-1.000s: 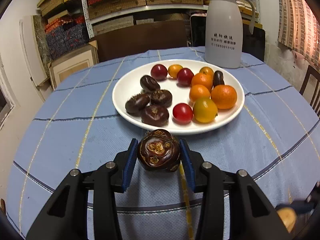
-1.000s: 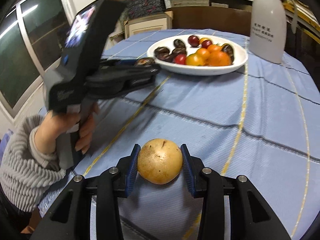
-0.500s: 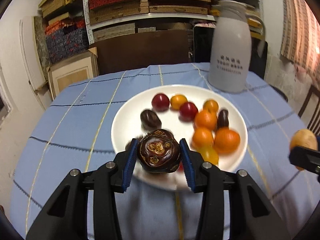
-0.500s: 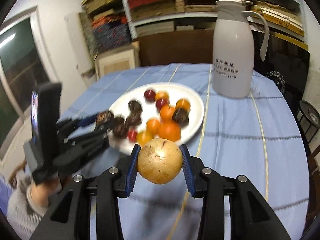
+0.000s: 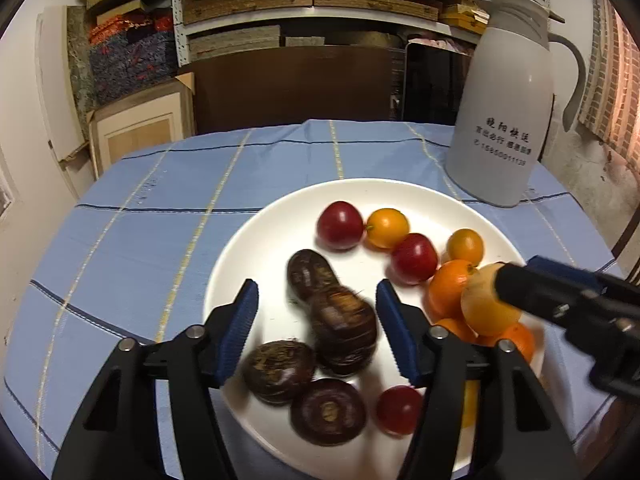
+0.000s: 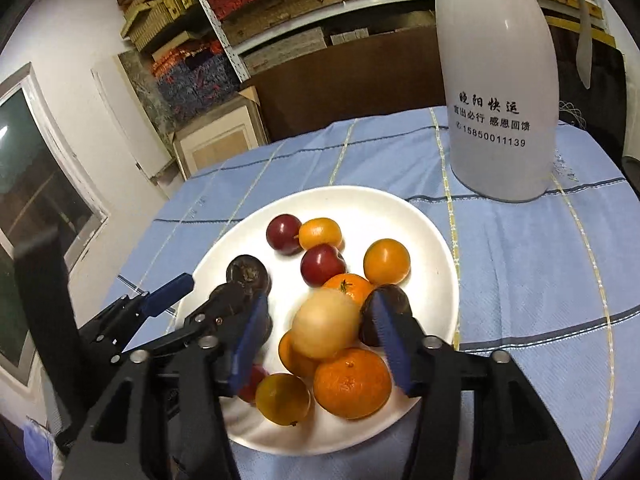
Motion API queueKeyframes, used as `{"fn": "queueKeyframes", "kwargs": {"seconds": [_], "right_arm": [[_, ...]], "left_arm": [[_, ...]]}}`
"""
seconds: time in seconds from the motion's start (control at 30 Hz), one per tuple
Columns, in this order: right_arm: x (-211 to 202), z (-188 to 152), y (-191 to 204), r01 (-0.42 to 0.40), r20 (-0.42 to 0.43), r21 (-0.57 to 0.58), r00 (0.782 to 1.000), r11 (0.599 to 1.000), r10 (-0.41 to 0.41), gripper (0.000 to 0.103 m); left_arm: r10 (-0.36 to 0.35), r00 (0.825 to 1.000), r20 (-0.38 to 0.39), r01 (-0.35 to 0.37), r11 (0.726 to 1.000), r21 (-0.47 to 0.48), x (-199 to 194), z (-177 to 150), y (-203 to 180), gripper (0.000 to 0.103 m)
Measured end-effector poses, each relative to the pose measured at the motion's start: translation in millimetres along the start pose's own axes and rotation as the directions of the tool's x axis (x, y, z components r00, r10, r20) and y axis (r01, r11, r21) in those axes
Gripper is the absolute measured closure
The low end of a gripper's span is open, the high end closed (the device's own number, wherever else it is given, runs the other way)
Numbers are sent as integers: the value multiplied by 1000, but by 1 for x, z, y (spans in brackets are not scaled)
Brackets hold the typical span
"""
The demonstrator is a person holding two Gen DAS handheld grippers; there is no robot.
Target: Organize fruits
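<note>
A white plate [image 5: 248, 256] [image 6: 432, 240] holds red, orange and yellow fruits and dark brown water chestnuts. My left gripper [image 5: 316, 328] is open above the plate's left side; a blurred dark chestnut [image 5: 344, 332] lies between its jaws, free of them, on the other chestnuts. My right gripper [image 6: 320, 336] is open over the orange fruits; a blurred tan pear-like fruit [image 6: 324, 326] sits between its jaws on the oranges [image 6: 352, 382], apart from both pads. The right gripper and tan fruit [image 5: 486, 300] also show in the left wrist view.
A tall white thermos jug [image 5: 500, 112] [image 6: 496, 88] stands behind the plate at the right on the blue checked tablecloth [image 5: 140, 240]. Shelves with boxes and a brown board stand beyond the table's far edge.
Both grippers moved forward over the plate and opened. The left let go of the dark chestnut and the right let go of the tan fruit; both fruits now rest on the plate's piles.
</note>
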State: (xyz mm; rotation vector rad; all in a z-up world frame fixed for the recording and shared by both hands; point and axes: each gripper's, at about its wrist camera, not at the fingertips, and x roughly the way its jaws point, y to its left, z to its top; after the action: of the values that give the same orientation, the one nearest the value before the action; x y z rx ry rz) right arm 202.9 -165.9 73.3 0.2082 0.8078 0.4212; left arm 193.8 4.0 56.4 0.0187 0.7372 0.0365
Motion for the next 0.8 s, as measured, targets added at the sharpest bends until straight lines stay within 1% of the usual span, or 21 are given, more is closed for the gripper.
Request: {"fn": "queueKeyframes", "kwargs": {"seconds": [0.03, 0.07, 0.1, 0.13, 0.17, 0.2, 0.23, 0.3, 0.33, 0.4, 0.5, 0.67, 0.73, 0.8], "right_arm": [[-3, 0, 0, 0, 5, -2, 1000, 1000, 0, 47], [-5, 0, 0, -5, 10, -2, 1000, 1000, 5, 47], [-9, -1, 1, -13, 15, 0, 1000, 1000, 13, 46], [-14, -3, 3, -18, 18, -3, 1000, 1000, 18, 45], [-18, -4, 4, -17, 22, -10, 1000, 1000, 17, 40], [-24, -8, 6, -5, 35, -22, 999, 1000, 6, 38], [-31, -12, 8, 10, 52, -34, 999, 999, -8, 35], [-40, -19, 8, 27, 75, -46, 997, 999, -23, 34], [-44, -22, 7, 31, 77, -47, 997, 998, -27, 34], [-51, -32, 3, 27, 78, -34, 997, 999, -25, 34], [-61, -51, -5, 24, 81, -9, 996, 1000, -24, 33], [-78, -85, -12, 46, 98, 3, 994, 999, -46, 19], [-84, -95, -10, 70, 93, -11, 993, 998, -68, 14], [-92, -103, -8, 96, 113, -24, 989, 995, -93, 10]], "left_arm": [[0, 1000, -3, 0, 1000, -10, -1, -1, 3, 41], [-2, 1000, -5, 2, 1000, -19, -2, -1, 6, 38], [0, 1000, -6, 0, 1000, -30, -5, -3, 8, 33], [4, 1000, -4, -4, 999, -36, -8, -5, 11, 30], [12, 1000, 0, -12, 999, -41, -12, -7, 13, 24], [21, 1000, 6, -21, 999, -44, -16, -11, 15, 21], [32, 999, 13, -31, 999, -43, -22, -15, 16, 20], [37, 999, 17, -36, 998, -46, -33, -24, 18, 19], [33, 999, 17, -32, 998, -50, -38, -28, 19, 18], [29, 999, 20, -28, 998, -57, -45, -36, 18, 13], [47, 998, 36, -45, 998, -45, -62, -54, 14, 11], [79, 994, 74, -80, 997, 6, -91, -83, -5, 8], [100, 991, 94, -104, 994, 36, -103, -93, -15, 7], [119, 986, 115, -126, 990, 62, -115, -103, -24, 5]]}}
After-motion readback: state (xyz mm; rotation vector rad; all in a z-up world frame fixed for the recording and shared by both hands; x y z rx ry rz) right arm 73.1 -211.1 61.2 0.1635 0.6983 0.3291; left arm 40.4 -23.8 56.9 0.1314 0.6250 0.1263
